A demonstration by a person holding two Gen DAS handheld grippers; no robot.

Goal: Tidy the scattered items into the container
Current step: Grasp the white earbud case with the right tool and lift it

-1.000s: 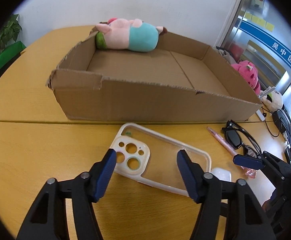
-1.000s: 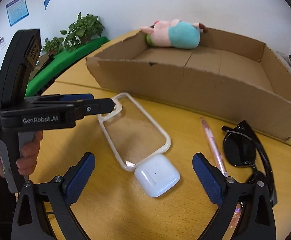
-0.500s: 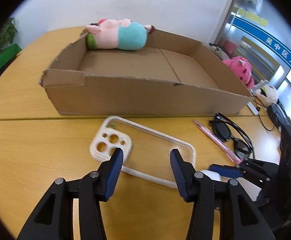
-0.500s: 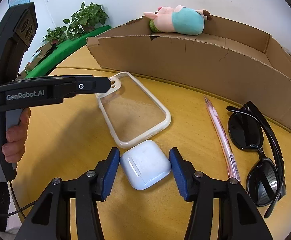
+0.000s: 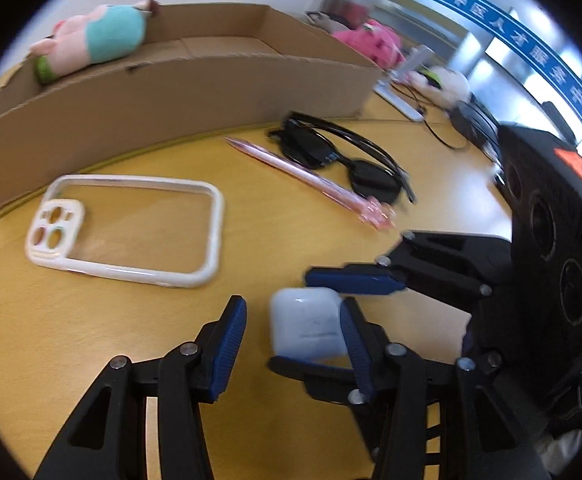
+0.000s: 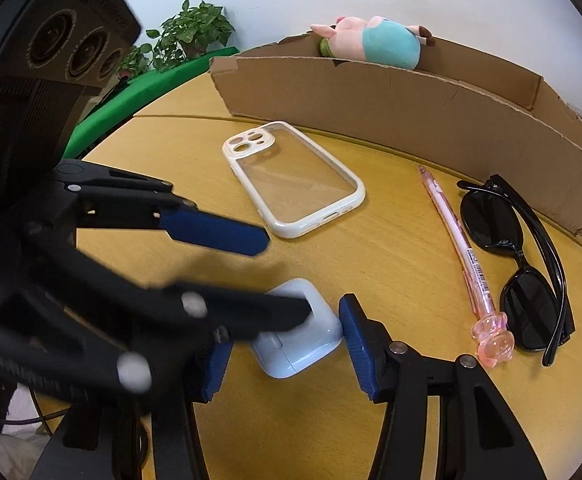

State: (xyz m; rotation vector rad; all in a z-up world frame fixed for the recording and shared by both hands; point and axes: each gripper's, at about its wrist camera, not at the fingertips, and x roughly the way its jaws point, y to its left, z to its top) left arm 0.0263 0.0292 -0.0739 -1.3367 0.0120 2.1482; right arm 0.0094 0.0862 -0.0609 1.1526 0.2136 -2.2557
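Gripping one earbud case [image 6: 297, 330], the right gripper [image 6: 287, 344] clamps; left gripper [image 5: 293, 338] gapes, holding nothing; one phone case [image 6: 295, 178], one pen [image 6: 457, 240], one sunglasses [image 6: 519, 264] lie loose.

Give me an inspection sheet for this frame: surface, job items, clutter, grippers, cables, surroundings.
Surface: wooden table, seam running past the box.
Job's things: cardboard box holding a plush pig; phone case, pink pen, sunglasses and white earbuds case lie on the table outside it.
Clutter: pink plush and white plush beyond the box.
Grippers: right gripper shut on the earbuds case; left gripper open, one finger against the case, crossing the right gripper.
Cables: black cable on the table's far right.
Surroundings: potted plants, white wall, blue sign with Chinese text.
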